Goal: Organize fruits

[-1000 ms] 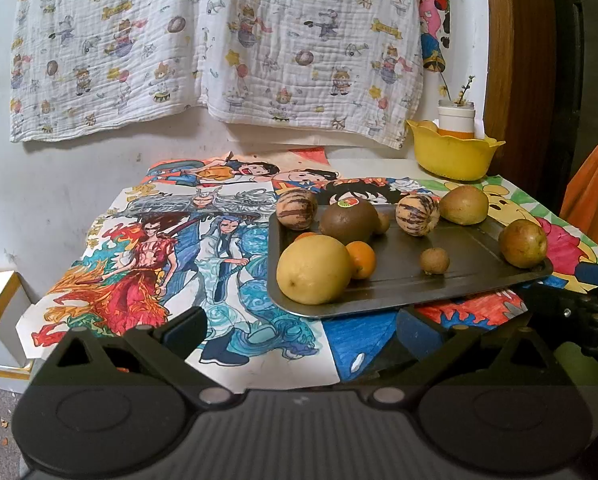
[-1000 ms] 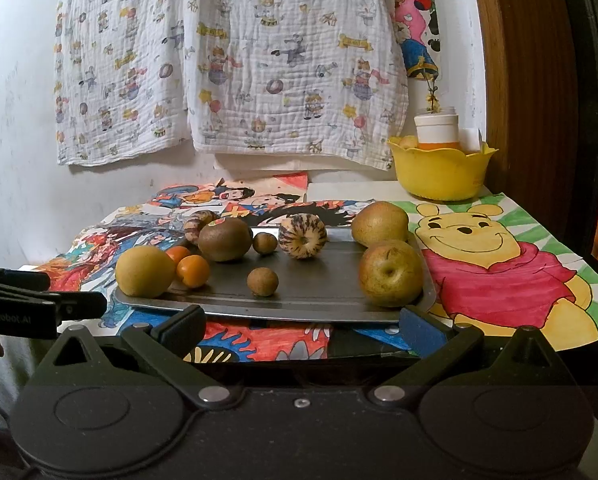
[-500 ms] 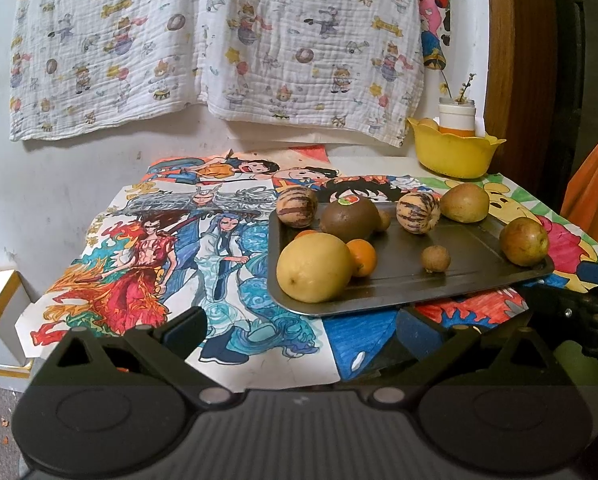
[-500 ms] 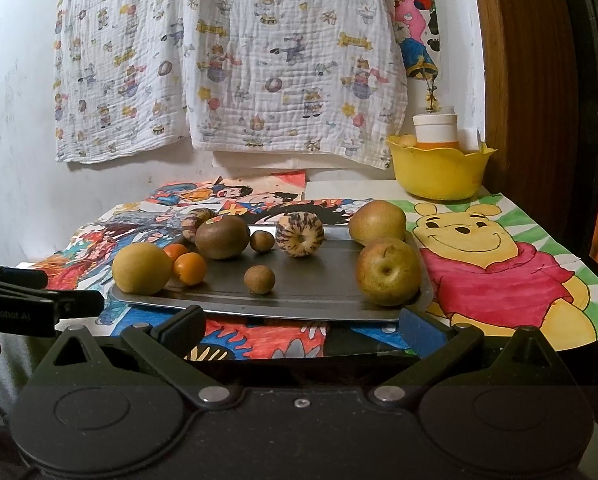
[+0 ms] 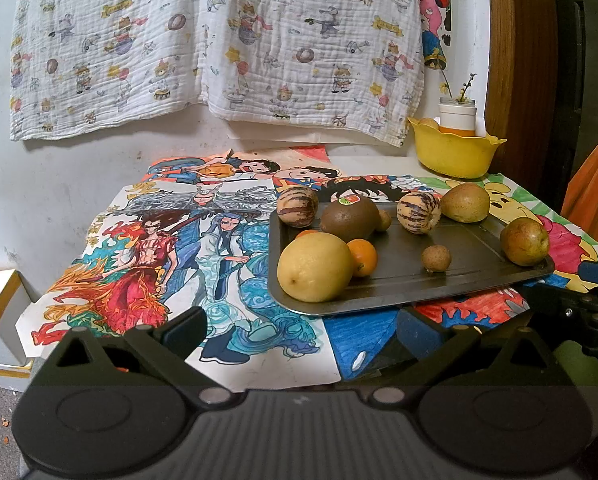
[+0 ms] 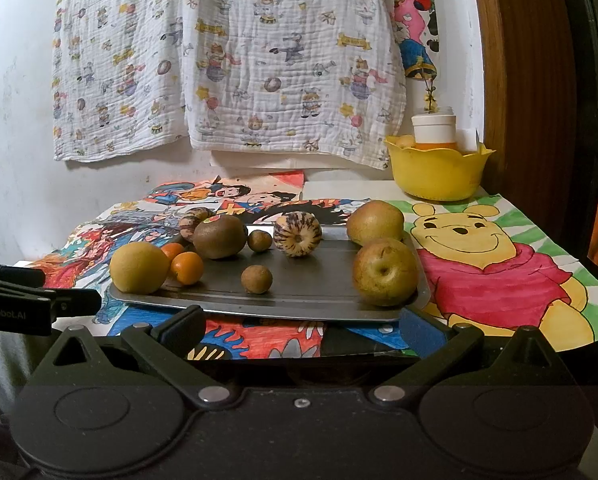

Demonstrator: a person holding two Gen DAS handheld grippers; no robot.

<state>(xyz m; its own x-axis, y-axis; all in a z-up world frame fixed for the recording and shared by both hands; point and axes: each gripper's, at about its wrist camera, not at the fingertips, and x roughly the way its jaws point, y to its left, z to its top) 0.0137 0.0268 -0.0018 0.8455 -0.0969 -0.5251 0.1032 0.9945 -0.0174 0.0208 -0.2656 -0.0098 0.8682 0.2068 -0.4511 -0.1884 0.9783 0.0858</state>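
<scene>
I see the table (image 6: 499,216) ahead of both sets of jaws, spread with coloured drawings; the metal tray (image 6: 311,280) lies just beyond my right gripper (image 6: 301,330), squarely ahead of the gap between its fingers, and ahead and to the right of my left gripper (image 5: 301,332); both grippers stand with jaws spread wide and nothing between them, held short of the tray's near rim; the yellow bowl (image 6: 437,174) sits far beyond the jaws at the back right, a white jar in it, well apart from the tray; on the tray the fruits lie loose: the big yellow citrus (image 5: 315,266) nearest my left jaws, two russet pears (image 6: 385,272) at the right end, the brown kiwi (image 6: 219,236) and two striped melons (image 6: 297,234) along the far rim, two small oranges (image 6: 187,268) touching the citrus, two little brown longans (image 6: 256,279) in the open middle; I judge this fits either a sorting about to proceed or one just closed, since all the fruit I can make out sits on the tray, apart from something pale at the bowl's rim that I cannot identify; whatever comes next calls for a gentle, centred closing on round things that roll.
</scene>
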